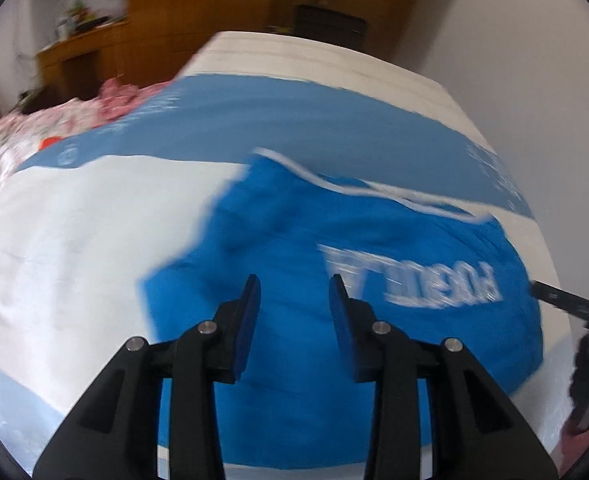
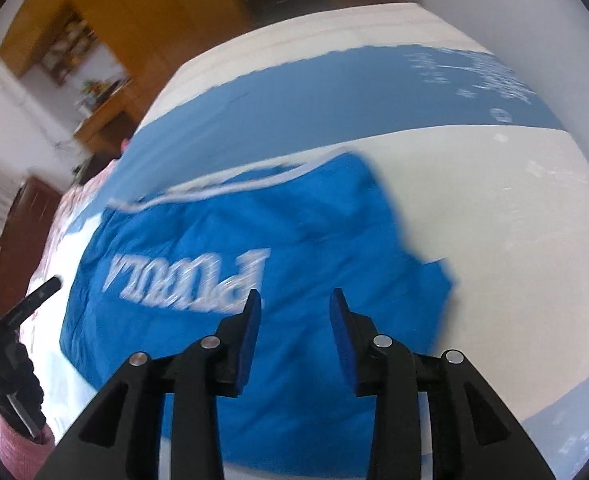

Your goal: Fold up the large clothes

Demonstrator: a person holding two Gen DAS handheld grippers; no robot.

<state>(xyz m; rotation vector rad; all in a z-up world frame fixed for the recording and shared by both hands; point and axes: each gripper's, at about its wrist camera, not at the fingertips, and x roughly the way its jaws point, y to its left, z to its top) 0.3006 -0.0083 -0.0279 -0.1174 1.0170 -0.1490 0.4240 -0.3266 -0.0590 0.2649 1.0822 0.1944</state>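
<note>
The blue garment (image 1: 334, 280) lies spread on the bed (image 1: 74, 260), partly folded, its white lettering (image 2: 186, 280) upside-down to both cameras and a white-trimmed edge (image 1: 354, 188) running along its far side; a loose flap or sleeve sticks out on the side of the right gripper (image 2: 296, 300), and the cloth is wrinkled, not flat. Both pictures are motion-blurred, so fine creases cannot be read. The left gripper (image 1: 296, 286) hovers above the garment's near part with its jaws parted and nothing between them; the right gripper's jaws likewise stand apart and empty over the cloth. The step in hand looks like choosing fresh grip points for the next fold. To do it well, each gripper should probably come down on a matching corner or edge, taking a single clean layer rather than a bunch, with the protruding flap tucked in first so that the fold line runs straight. The two hands should lift and carry together, so that the cloth stays taut between them. Beyond lie a blue band of the bedcover (image 1: 294, 120), a floral quilt (image 1: 34, 132) and wooden cupboards (image 1: 198, 0).
</note>
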